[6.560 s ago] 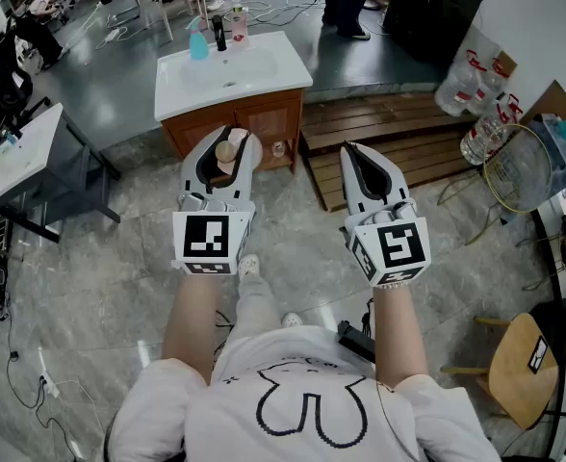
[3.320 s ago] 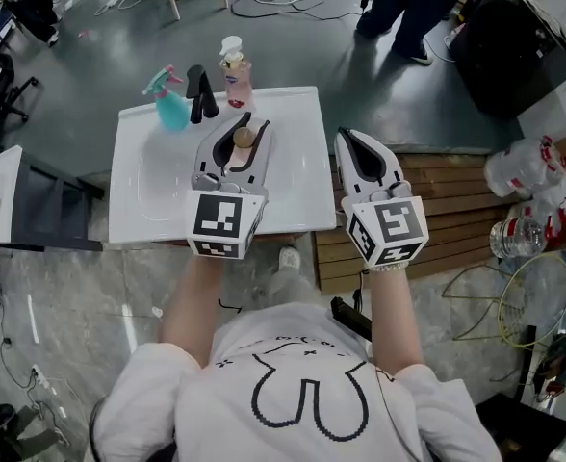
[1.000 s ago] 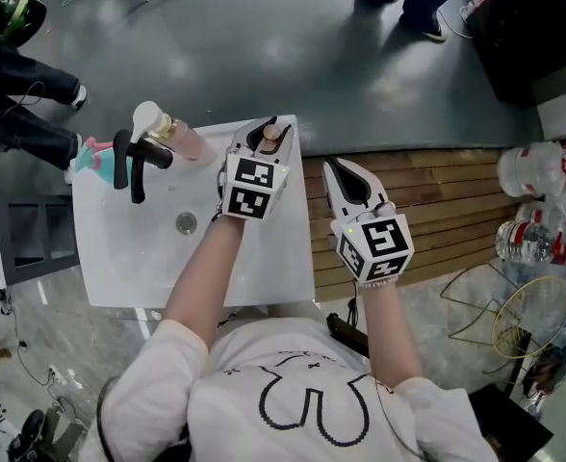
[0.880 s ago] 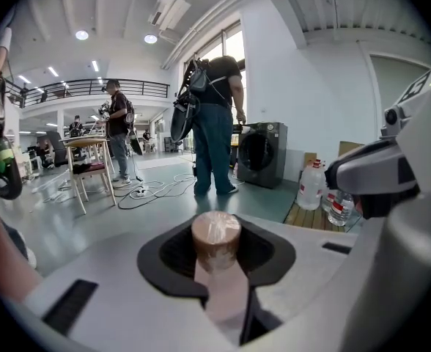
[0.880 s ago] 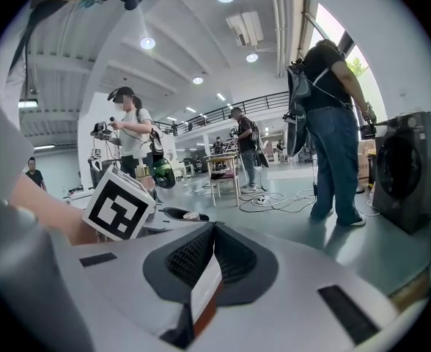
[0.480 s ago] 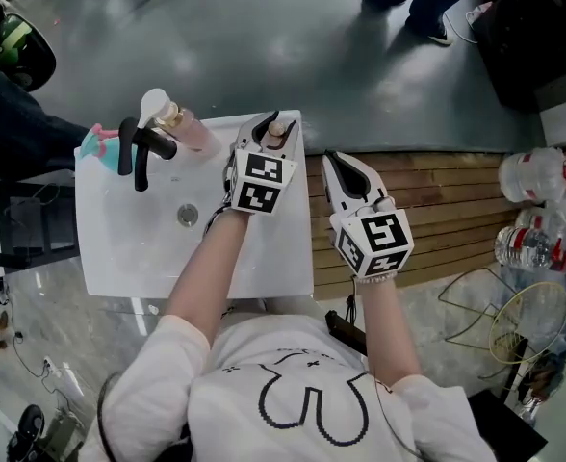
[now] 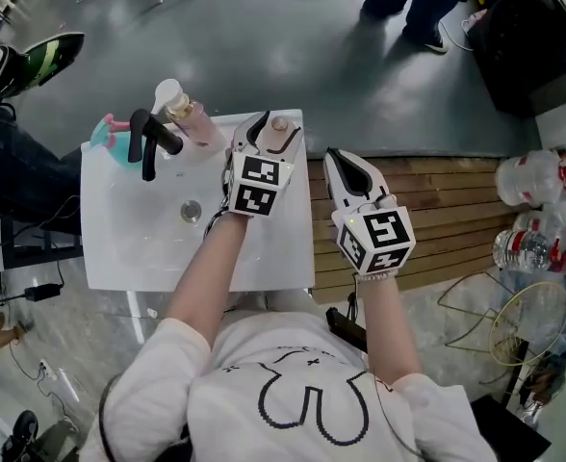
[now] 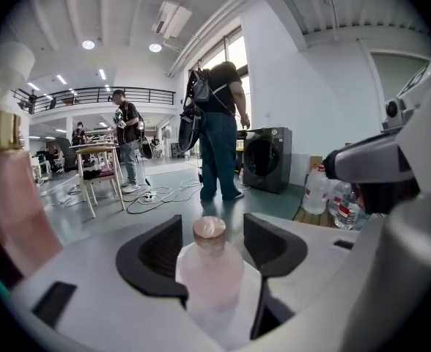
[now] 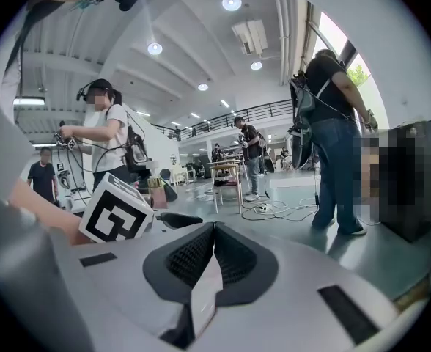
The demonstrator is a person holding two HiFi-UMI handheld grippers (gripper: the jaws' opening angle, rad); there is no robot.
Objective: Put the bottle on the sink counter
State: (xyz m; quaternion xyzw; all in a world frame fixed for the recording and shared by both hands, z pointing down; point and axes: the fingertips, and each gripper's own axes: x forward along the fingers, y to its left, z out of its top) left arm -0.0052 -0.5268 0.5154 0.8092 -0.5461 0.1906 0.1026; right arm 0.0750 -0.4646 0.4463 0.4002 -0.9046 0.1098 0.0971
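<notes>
Fingers [image 8: 160, 255] of left gripper [image 7: 277, 135] are opening wide off the bottle [image 7: 281, 126], which stands upright between them on the desk [image 7: 273, 248] back corner beside the sink [image 7: 167, 224], so it looks set down and released; right gripper [image 7: 341, 166] is pinched closed, empty.

The base of the bottle [image 8: 210, 266] is hidden behind the left gripper [image 7: 275, 131], between whose opening jaws it stands, so its contact with the sink counter [image 7: 288, 243] cannot be told, and the pump bottle [image 8: 10, 196] is cut off at the left edge.
</notes>
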